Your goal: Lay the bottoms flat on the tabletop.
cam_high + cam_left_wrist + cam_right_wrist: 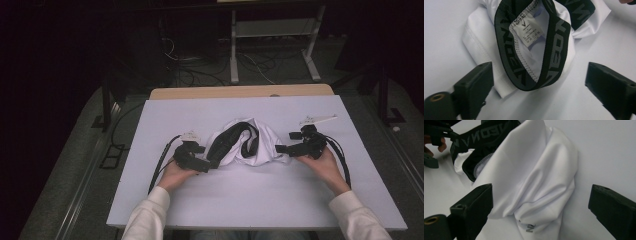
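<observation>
The white underwear (250, 145) lies crumpled in a heap on the desk (260, 200), between my two grippers and right in front of both. My left gripper (207, 164) has its fingers (475, 85) spread, and the loop of black waistband (529, 82) sits in the gap between them, not pinched. My right gripper (282, 148) is spread too, its fingers (474, 205) standing either side of a bunched fold of white cloth (536, 192) without pressing on it.

I judge this a light, limp, smooth thing: it will sag and slide, and won't keep any shape I give it. The waistband is the thicker, firmer part, so that is where my left should bite; my right is best taking the doubled fold or a hem, deep enough not to slip off.

Beyond both sets of fingers the desk is bare, with plenty of room to pull the cloth outwards and flat, and its edges are well off
</observation>
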`<state>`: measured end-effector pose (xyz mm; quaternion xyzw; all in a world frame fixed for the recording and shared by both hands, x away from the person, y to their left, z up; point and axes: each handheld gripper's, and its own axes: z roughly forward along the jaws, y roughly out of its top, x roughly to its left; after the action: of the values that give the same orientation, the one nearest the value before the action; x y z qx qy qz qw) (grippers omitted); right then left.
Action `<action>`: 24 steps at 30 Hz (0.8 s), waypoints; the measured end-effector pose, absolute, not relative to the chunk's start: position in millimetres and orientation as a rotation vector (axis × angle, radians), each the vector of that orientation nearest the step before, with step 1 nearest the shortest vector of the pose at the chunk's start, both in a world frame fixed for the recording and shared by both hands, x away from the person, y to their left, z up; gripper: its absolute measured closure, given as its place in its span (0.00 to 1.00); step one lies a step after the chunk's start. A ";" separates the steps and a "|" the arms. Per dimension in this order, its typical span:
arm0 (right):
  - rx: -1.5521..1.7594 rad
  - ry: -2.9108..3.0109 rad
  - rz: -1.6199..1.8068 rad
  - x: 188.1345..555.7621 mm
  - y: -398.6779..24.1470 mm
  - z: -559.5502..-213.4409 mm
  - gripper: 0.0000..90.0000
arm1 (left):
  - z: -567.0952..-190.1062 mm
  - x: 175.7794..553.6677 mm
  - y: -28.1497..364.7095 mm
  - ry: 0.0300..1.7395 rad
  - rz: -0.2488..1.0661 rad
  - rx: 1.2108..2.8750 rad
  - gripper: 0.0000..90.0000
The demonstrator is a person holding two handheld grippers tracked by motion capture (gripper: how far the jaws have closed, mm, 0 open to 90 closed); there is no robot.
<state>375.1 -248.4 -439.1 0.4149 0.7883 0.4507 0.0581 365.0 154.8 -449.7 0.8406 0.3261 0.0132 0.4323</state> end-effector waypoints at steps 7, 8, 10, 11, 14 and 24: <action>1.266 2.433 1.342 373.5 -244.3 -448.1 0.09 | -455.1 367.7 154.1 0.797 0.034 2.118 0.26; 1.266 2.439 1.338 373.4 -243.4 -448.9 0.09 | -455.1 367.7 154.1 0.797 0.034 2.118 0.30; 1.261 2.443 1.334 373.6 -242.7 -449.7 0.09 | -456.5 368.6 154.0 0.807 0.036 2.115 0.38; 1.267 2.447 1.338 373.7 -242.1 -450.4 0.10 | -457.2 369.6 154.4 0.810 0.041 2.111 0.43; 1.266 2.454 1.346 374.1 -242.5 -452.0 0.13 | -455.5 370.1 156.1 0.807 0.059 2.089 0.63; 1.253 2.495 1.353 374.6 -240.2 -458.9 0.19 | -453.3 375.9 167.7 0.853 -0.017 2.017 0.97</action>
<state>374.6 -240.2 -458.9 0.4039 0.8039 0.4361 0.0193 375.9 167.7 -453.3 0.8188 0.3463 -0.0069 0.4578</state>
